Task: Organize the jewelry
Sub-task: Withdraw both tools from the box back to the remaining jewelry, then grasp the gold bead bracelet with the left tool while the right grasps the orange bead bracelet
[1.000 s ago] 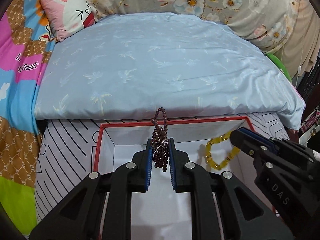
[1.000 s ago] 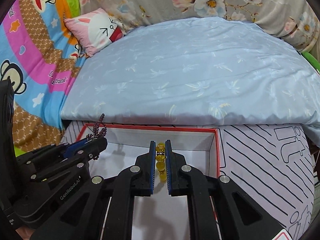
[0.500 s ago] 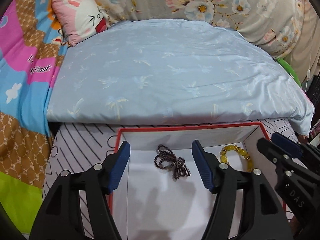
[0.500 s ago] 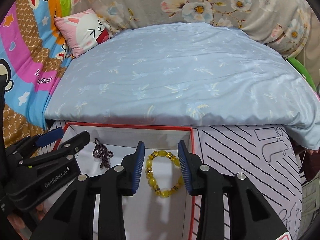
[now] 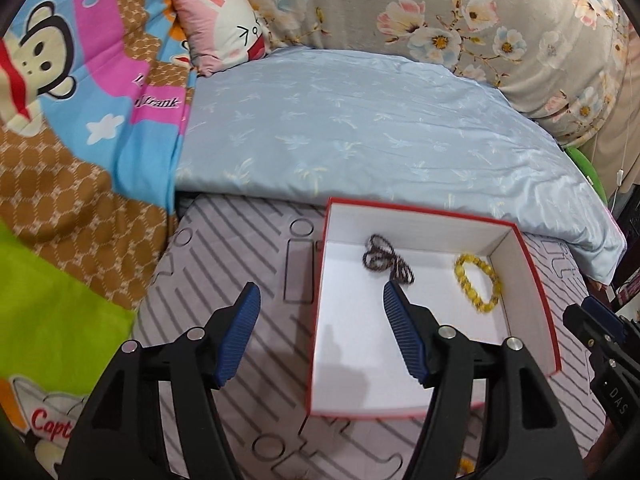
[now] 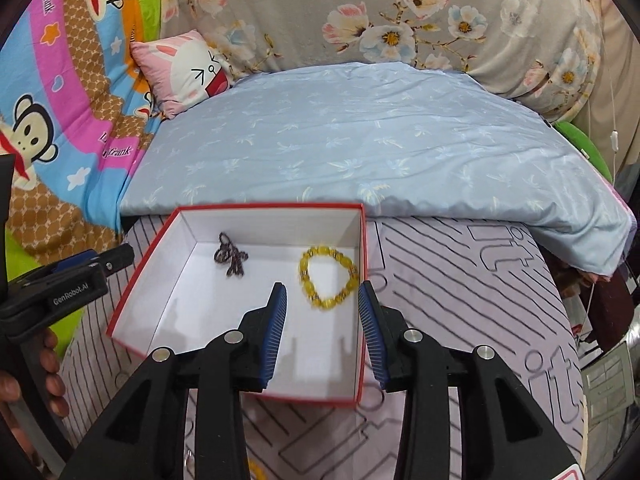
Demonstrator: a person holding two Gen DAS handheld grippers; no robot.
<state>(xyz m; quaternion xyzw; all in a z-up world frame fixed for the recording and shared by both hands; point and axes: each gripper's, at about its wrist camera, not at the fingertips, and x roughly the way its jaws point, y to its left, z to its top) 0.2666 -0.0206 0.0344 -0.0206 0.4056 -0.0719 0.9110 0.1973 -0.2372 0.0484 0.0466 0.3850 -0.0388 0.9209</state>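
Observation:
A red-rimmed white box [image 5: 536, 272] [image 6: 136, 284] sits on a striped mat. Inside lie a dark purple bead bracelet [image 5: 386, 259] [image 6: 231, 258] toward the back left and a yellow bead bracelet [image 5: 478, 282] [image 6: 329, 278] toward the back right. My left gripper [image 5: 320, 304] is open and empty, raised over the box's left wall. My right gripper [image 6: 322, 304] is open and empty, above the box just in front of the yellow bracelet. Each gripper's tip shows at the edge of the other's view.
A light blue quilt [image 5: 360, 128] lies behind the box. A colourful cartoon blanket [image 5: 72, 128] is at the left with a pink rabbit pillow [image 5: 224, 36]. A floral cushion [image 6: 420, 12] runs along the back. A small yellow item [image 6: 254, 468] lies on the mat near me.
Both grippers opened and dropped their bracelets into the box, then pulled back and up. The left gripper shifted to the left of the box.

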